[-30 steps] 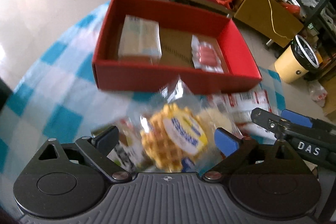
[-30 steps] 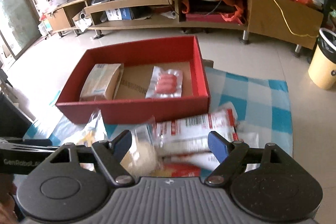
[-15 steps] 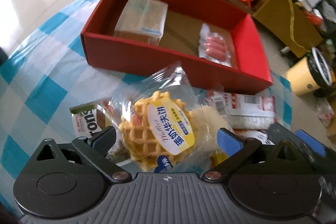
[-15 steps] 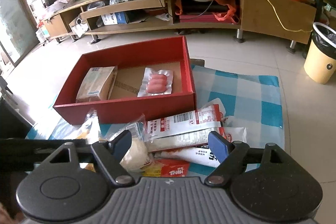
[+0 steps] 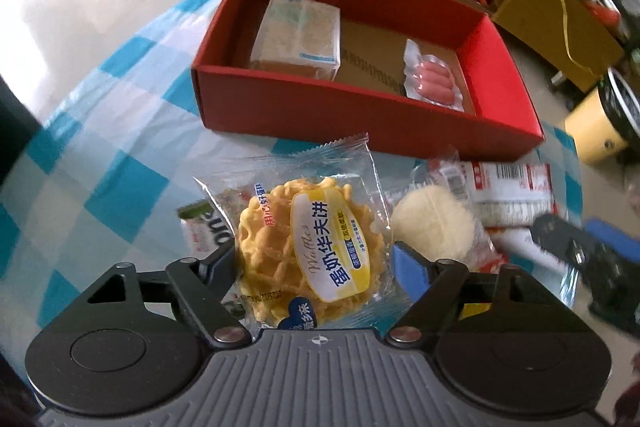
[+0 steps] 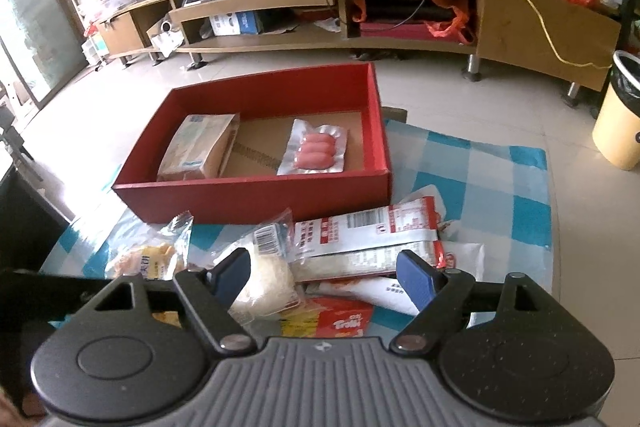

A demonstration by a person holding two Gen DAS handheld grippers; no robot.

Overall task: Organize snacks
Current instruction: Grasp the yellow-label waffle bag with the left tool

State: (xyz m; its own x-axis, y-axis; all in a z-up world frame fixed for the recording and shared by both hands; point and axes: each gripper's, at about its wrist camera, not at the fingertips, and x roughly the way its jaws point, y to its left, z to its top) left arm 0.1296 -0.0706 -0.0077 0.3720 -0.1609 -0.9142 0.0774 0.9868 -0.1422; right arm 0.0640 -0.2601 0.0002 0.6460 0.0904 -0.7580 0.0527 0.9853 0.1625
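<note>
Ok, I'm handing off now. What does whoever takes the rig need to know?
Left gripper: jaws have just been closing around the waffle pack, which sits between them; a firm grip can't be confirmed.
Right gripper: open, holding nothing, above the snack pile.
Red box: holds the cracker pack at its left and the sausage pack at its right.
Done: those two packed.
Left: waffle, then the puffed snack, the long red-and-white packs and the rest of the pile, all lying on the checked cloth in front of the box.
</note>
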